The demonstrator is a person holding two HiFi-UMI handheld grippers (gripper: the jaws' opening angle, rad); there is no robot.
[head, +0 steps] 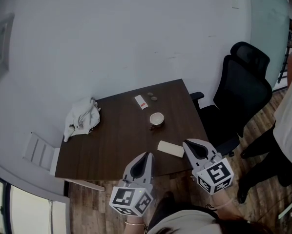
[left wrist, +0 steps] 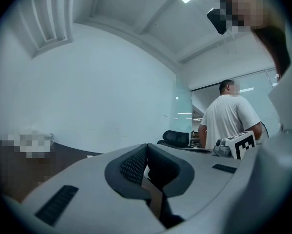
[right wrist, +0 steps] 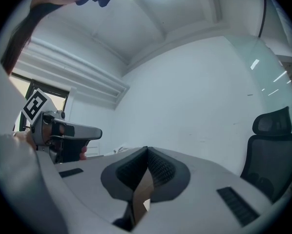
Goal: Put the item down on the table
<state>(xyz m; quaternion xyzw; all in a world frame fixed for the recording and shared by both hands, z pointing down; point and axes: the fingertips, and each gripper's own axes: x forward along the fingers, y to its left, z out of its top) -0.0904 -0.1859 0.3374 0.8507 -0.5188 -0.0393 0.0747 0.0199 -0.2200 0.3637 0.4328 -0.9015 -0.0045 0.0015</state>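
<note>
Right gripper [head: 187, 143], jaws pressed together and empty, at 3 o'clock of beige card [head: 171, 148] lying on table [head: 116, 135]; left gripper [head: 147, 155] likewise closed; placement apparently complete; next, draw clear.

On the desk [head: 116, 145] a cloth [head: 81, 117] lies at the left edge, a cup [head: 156, 119] right of centre. A card [head: 171, 148] lies before the cup. A chair [head: 239, 94] stands right of the desk.
</note>
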